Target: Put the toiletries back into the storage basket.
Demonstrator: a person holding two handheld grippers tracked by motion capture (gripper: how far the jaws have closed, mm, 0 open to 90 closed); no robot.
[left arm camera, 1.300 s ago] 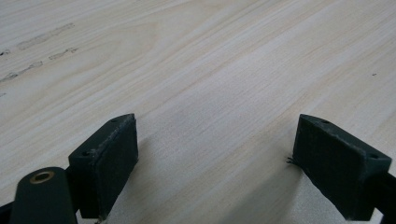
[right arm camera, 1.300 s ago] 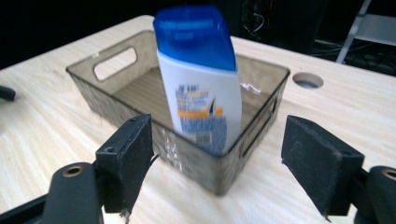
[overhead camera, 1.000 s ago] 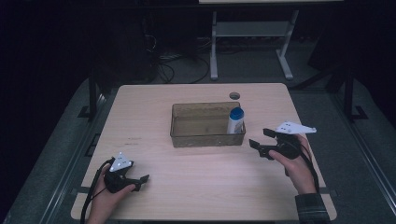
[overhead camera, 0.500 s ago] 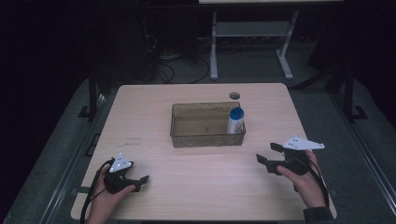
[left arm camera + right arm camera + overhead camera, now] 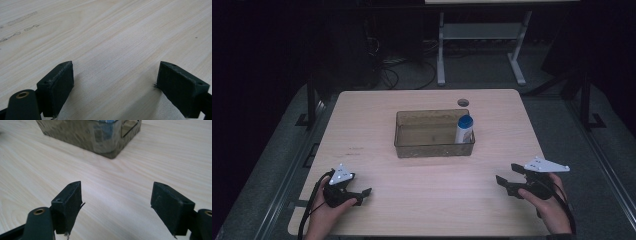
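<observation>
A clear plastic bin (image 5: 432,146) stands in the middle of the wooden table (image 5: 377,115). A white bottle with a blue cap (image 5: 463,129) stands upright in the bin's right end. My left gripper (image 5: 362,196) rests near the front left corner, jaws open and pointing right. In the left gripper view the left gripper (image 5: 115,82) has only bare wood between its jaws. My right gripper (image 5: 506,174) sits open at the front right, pointing left. In the right gripper view the right gripper (image 5: 116,200) is open over the table, and the bin's corner (image 5: 100,137) lies ahead, well apart.
A round cable hole (image 5: 463,102) sits behind the bin near the far edge. Faint marks (image 5: 354,149) show on the wood left of the bin. A white metal stand (image 5: 477,35) and cables lie on the floor beyond the table.
My right gripper has drawn back from beside the bin's right end toward the front right of the table. The left gripper has stayed put.
</observation>
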